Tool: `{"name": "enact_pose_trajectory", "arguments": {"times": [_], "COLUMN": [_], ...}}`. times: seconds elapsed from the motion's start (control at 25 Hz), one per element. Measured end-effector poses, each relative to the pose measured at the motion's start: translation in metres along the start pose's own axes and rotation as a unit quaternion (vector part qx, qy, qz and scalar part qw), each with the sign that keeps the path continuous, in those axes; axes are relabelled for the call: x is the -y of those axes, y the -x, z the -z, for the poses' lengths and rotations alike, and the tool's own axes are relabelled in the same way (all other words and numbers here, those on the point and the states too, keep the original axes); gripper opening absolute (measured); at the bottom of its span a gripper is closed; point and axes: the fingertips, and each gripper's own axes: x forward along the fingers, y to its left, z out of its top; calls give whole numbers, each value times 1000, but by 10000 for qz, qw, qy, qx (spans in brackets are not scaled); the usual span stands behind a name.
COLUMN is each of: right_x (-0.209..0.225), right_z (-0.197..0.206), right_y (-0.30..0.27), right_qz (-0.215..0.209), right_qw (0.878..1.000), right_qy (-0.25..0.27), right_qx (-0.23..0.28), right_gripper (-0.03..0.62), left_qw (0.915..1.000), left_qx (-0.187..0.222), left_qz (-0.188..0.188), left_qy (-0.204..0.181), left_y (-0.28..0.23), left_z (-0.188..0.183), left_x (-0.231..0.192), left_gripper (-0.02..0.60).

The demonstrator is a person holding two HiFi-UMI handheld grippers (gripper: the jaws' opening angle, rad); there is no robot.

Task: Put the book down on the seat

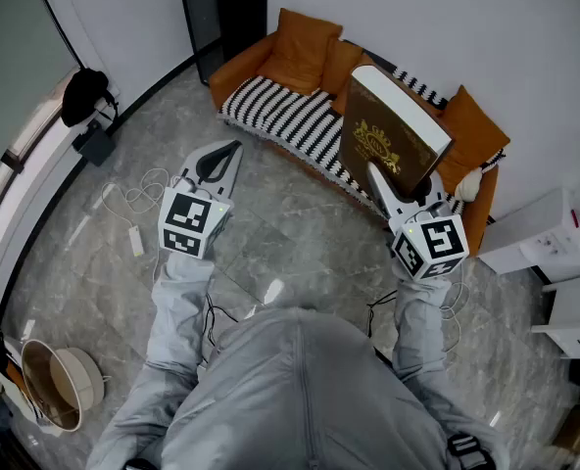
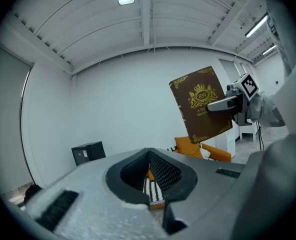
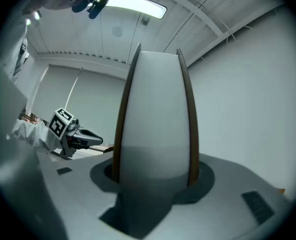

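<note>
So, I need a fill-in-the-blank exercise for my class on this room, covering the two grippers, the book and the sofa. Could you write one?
1. The right gripper is shut on a book whose cover is ___ with a gold emblem.
2. The left gripper, its jaws together, holds ___.
3. The seat of the orange sofa is covered with a black-and-white ___ throw.

Missing words: brown; nothing; striped.

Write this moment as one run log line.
right gripper: shut on book | left gripper: shut, empty | book: in air, not yet on sofa
</note>
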Motion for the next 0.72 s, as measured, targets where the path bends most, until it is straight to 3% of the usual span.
{"name": "enact_pose_trajectory", "arguments": {"times": [0.56, 0.72], "right_x": [8, 50], "right_z": [16, 30], "right_y": [-11, 13], "right_qz": [-246, -355], "right_qw": [9992, 9990], "right_qy": [-307, -288], "right_qx": [35, -7], "right_gripper": [241, 241], "left_qw": [9998, 9994], "left_qx": [-162, -264], "left_qz": [-100, -207], "left_qy": [74, 61], "left_y": [-7, -28], "left_z": [17, 5], "left_x": [4, 44], "left_gripper": [26, 26]}}
